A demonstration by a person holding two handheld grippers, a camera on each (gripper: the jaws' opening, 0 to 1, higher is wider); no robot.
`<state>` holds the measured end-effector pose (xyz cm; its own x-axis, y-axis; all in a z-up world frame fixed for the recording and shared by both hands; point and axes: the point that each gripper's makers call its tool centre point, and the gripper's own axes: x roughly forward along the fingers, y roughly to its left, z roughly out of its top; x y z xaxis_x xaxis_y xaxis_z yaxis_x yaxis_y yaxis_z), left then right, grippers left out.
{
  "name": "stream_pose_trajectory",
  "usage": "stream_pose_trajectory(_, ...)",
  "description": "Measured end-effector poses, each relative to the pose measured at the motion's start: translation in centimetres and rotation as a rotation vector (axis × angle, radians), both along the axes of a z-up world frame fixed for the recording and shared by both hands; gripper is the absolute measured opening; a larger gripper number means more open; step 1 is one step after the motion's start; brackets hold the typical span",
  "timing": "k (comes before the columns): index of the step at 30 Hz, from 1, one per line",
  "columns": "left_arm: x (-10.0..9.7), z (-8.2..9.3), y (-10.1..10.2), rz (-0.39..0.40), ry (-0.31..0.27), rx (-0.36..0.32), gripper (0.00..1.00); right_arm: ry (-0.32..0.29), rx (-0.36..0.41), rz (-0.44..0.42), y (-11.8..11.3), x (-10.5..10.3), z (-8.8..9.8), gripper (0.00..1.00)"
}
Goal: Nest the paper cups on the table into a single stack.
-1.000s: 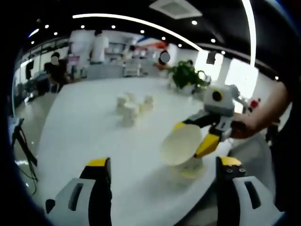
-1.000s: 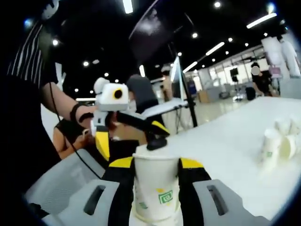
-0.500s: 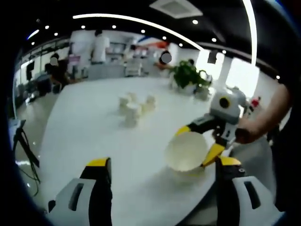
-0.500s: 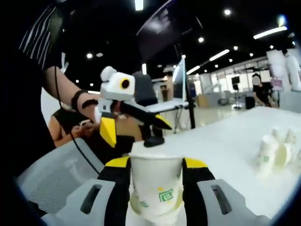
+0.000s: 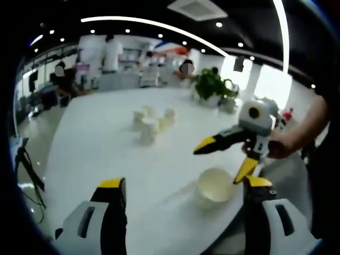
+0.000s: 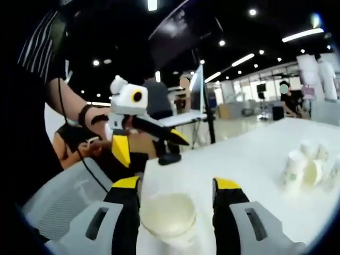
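Observation:
A stack of white paper cups [image 5: 215, 186] stands mouth-up on the white table [image 5: 95, 143], near its front right edge. My right gripper [image 5: 218, 164] hangs just above the stack, open, its yellow-tipped jaws spread wide and clear of the rim. In the right gripper view the same stack [image 6: 167, 212] sits low between the parted jaws of that gripper [image 6: 175, 186]. My left gripper [image 5: 185, 183] is open and holds nothing; it faces the stack from a short way off, and the right gripper view shows it [image 6: 154, 151] just beyond the stack. Several loose cups [image 5: 149, 122] cluster mid-table.
The loose cup cluster [image 6: 305, 170] lies far right in the right gripper view. A potted plant [image 5: 212, 85] stands at the table's far end. A grey chair [image 6: 69, 196] and a person's arm [image 6: 69, 106] are close by the table edge. People stand far behind.
The right gripper lowered the cup it held into the stack on the table, then opened and let it go. The left gripper stayed open and nearly still.

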<state>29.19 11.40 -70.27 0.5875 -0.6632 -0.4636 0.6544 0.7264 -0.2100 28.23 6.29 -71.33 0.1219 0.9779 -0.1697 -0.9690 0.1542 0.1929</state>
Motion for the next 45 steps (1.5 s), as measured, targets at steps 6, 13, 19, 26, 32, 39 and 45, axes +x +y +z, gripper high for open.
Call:
stream_pose_trajectory(6,0.0,0.1,-0.3,-0.008,-0.003,-0.003,0.89,0.001,-0.006,-0.021,-0.7,0.3,0.0,0.5)
stream_pose_trajectory(13,0.2,0.2,-0.6,-0.009,-0.008,-0.009,0.89,0.011,-0.01,-0.047,-1.3,0.9,0.2,0.5)
stream_pose_trajectory(19,0.3,0.5,-0.7,-0.007,-0.014,-0.018,0.89,0.017,-0.005,-0.093,-2.5,2.1,0.9,0.49)
stream_pose_trajectory(26,0.4,0.5,-0.6,-0.006,-0.014,-0.02,0.89,0.025,0.016,-0.196,-5.1,4.5,1.9,0.49)
stream_pose_trajectory(32,0.4,0.5,-0.6,-0.008,-0.016,-0.022,0.89,0.022,0.007,-0.289,-8.4,6.0,2.3,0.5)
stream_pose_trajectory(39,0.6,0.7,-0.7,-0.013,-0.023,-0.029,0.89,0.02,-0.017,-0.383,-11.7,7.0,2.3,0.54)
stream_pose_trajectory(45,0.8,1.0,-0.8,-0.02,-0.031,-0.034,0.89,0.018,-0.029,-0.447,-13.5,7.4,2.4,0.61)
